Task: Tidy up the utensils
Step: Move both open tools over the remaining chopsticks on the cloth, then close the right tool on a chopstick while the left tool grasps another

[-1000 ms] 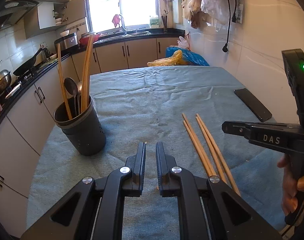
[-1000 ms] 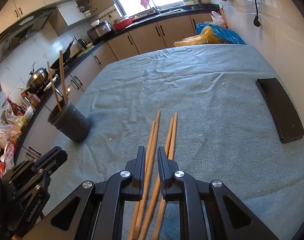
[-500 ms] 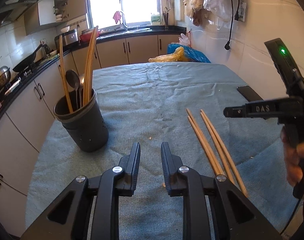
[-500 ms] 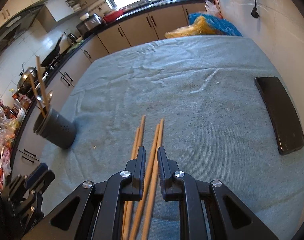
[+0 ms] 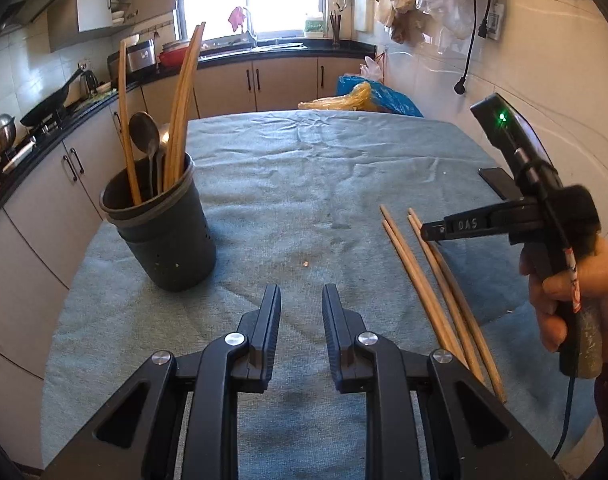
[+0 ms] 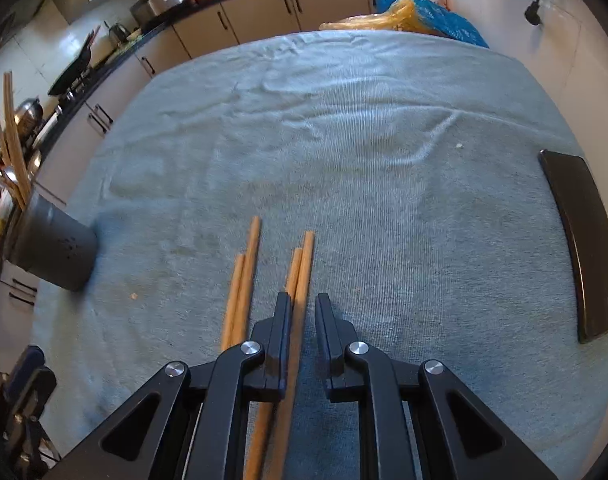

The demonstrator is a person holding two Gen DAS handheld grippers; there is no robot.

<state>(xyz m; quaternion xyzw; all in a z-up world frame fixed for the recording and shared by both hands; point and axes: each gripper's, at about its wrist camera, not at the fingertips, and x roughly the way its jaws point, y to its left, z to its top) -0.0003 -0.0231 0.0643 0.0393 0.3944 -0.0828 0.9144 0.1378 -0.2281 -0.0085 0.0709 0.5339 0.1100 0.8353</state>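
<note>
Left gripper (image 5: 301, 294) hangs low centre of its frame over bare blue cloth (image 5: 324, 184) on the table, jaws having just been opening to a small gap with nothing between them. Right gripper (image 6: 303, 304) sits low centre of its frame over four loose chopsticks (image 6: 302, 276), jaws nearly closed with one stick running through the narrow gap along the left jaw; can't tell if it's pinched. Grey holder (image 5: 162, 228) stands upright at left centre of the left view with chopsticks and spoons in it, well apart from the loose sticks; black phone (image 6: 584, 240) lies at right edge of the right view.
</note>
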